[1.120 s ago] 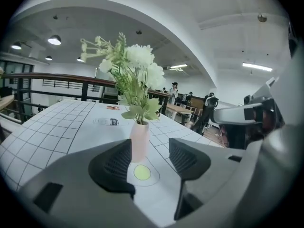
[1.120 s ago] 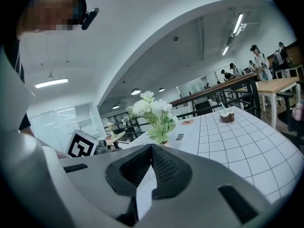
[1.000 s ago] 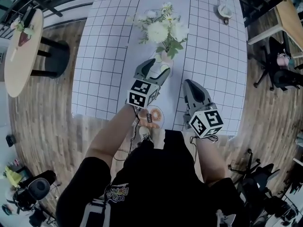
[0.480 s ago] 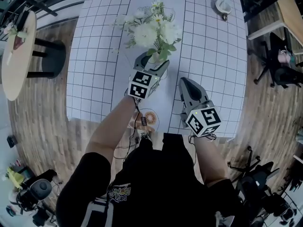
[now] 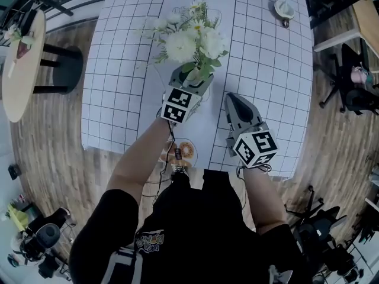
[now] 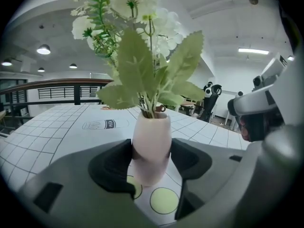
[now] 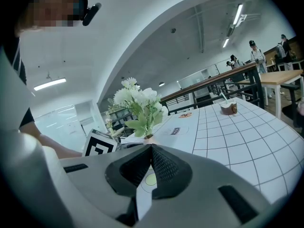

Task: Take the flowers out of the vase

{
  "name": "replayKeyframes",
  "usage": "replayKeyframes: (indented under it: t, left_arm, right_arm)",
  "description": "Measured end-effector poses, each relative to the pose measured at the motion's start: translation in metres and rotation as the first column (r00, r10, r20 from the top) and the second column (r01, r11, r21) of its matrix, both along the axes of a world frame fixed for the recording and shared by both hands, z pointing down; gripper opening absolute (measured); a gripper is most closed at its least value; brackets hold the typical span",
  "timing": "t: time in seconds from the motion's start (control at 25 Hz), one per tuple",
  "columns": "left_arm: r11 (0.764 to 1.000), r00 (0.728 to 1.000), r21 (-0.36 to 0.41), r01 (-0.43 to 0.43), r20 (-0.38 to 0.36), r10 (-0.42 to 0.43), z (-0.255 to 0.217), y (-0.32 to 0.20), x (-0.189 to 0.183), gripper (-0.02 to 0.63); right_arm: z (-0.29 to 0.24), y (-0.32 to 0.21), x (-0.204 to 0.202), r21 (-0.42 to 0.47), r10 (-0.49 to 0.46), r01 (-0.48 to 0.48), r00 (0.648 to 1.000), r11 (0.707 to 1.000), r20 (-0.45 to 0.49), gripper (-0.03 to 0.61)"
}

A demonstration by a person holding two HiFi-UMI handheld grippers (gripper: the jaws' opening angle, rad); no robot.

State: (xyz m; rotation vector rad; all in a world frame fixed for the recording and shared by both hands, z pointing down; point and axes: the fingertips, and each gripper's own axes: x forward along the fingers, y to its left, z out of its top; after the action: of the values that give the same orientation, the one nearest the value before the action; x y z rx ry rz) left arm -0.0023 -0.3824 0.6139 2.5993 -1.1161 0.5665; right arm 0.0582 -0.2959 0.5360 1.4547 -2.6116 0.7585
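White flowers with green leaves (image 5: 188, 37) stand in a pale pink vase (image 6: 151, 146) on the grid-patterned table (image 5: 266, 70). My left gripper (image 5: 190, 80) reaches under the leaves to the vase. In the left gripper view the left gripper (image 6: 152, 158) has its jaws closing, the vase stands between them and the black pads (image 6: 111, 167) touch both its sides. The flowers (image 6: 137, 37) fill the top of that view. To the right, my right gripper (image 5: 232, 99) is shut on nothing, a little short of the vase. Its own view has the right gripper (image 7: 151, 151) and the flowers (image 7: 140, 103) beyond.
A cup with a straw (image 5: 284, 9) sits far right on the table. A plate with a doughnut (image 5: 185, 151) lies at the near edge, below my arms. Green circles (image 6: 164, 200) are printed by the vase. A round side table (image 5: 21, 58) stands left and chairs (image 5: 355, 93) right.
My left gripper has moved forward and down until its jaws stand either side of the vase. My right gripper has come a little forward and stays shut.
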Motion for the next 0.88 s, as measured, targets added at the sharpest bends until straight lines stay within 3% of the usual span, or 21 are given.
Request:
replayKeyframes:
  t: [0.32, 0.48, 0.88]
  left_arm:
    - [0.999, 0.999, 0.02, -0.047, -0.016, 0.047, -0.001, 0.001, 0.0, 0.261]
    - [0.997, 0.997, 0.028, -0.068, -0.025, 0.068, -0.002, 0.001, 0.001, 0.261]
    - [0.996, 0.996, 0.018, -0.087, -0.032, 0.088, 0.001, 0.003, 0.001, 0.261]
  right_arm:
    - [0.006, -0.022, -0.014, 0.05, -0.078, 0.08, 0.996, 0.996, -0.035, 0.02]
    - [0.009, -0.036, -0.025, 0.069, -0.132, 0.134, 0.991, 0.989, -0.034, 0.092]
    - [0.015, -0.073, -0.052, 0.114, -0.271, 0.278, 0.96, 0.954, -0.072, 0.151]
